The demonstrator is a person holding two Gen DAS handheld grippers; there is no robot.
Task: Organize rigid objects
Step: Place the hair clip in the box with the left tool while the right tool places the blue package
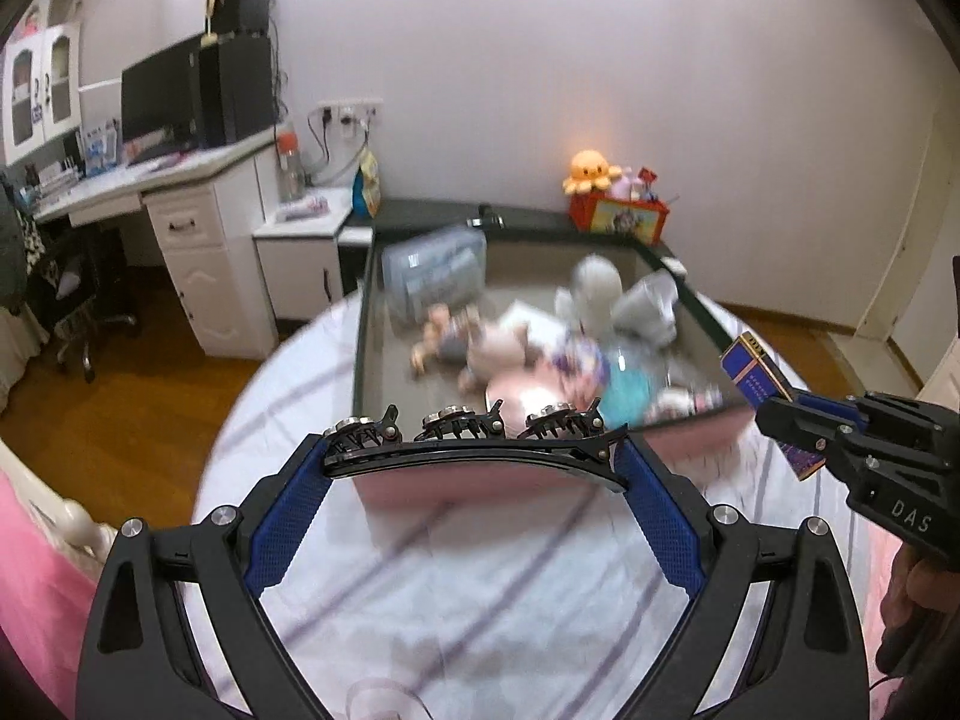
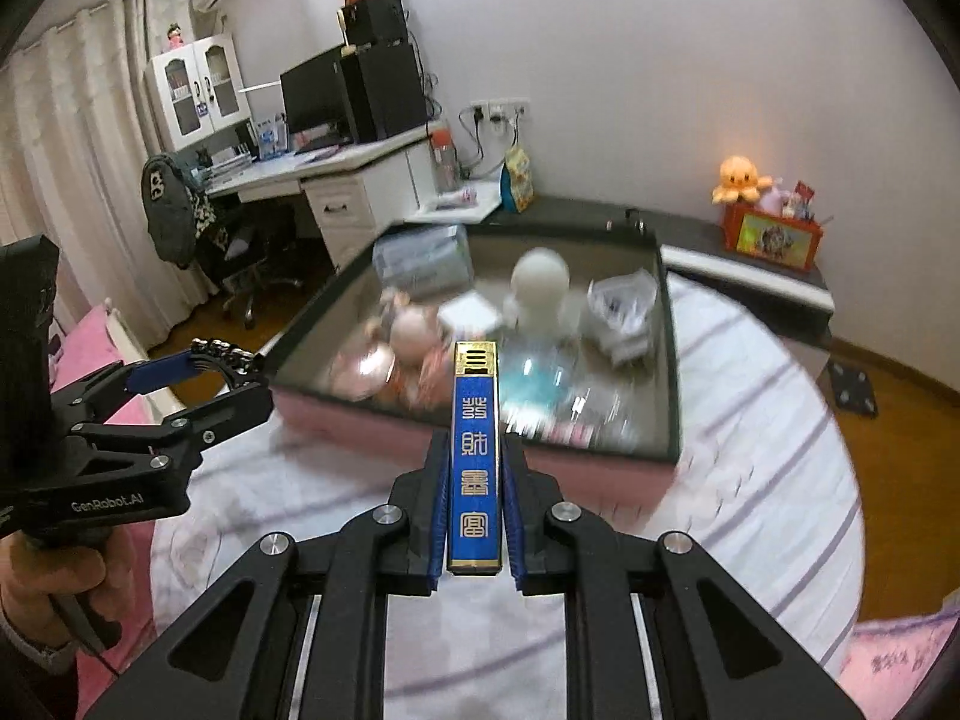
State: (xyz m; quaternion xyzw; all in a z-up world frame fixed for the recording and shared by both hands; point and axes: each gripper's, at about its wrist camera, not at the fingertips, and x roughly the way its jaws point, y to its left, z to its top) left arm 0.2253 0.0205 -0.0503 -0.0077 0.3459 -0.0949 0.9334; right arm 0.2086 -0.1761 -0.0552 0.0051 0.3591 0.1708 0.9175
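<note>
My left gripper (image 1: 474, 450) is shut on a long black hair clip (image 1: 474, 447) with three jewelled claws, held crosswise between its blue pads above the bed. My right gripper (image 2: 475, 444) is shut on a narrow blue box (image 2: 474, 456) with gold characters, held lengthwise. Both hover just in front of a shallow pink tray with a dark rim (image 1: 360, 324), also in the right wrist view (image 2: 672, 360). The tray holds blurred dolls, a white round-headed figure (image 2: 540, 288), a clear plastic box (image 1: 435, 270) and a teal item. Each gripper shows in the other's view: the right one (image 1: 798, 426) and the left one (image 2: 234, 369).
The tray lies on a white bedsheet with purple stripes (image 1: 480, 588). Behind it a dark bench holds a red box with an orange octopus plush (image 1: 591, 171). A white desk with monitor (image 1: 162, 102) and an office chair stand at left. Wooden floor surrounds the bed.
</note>
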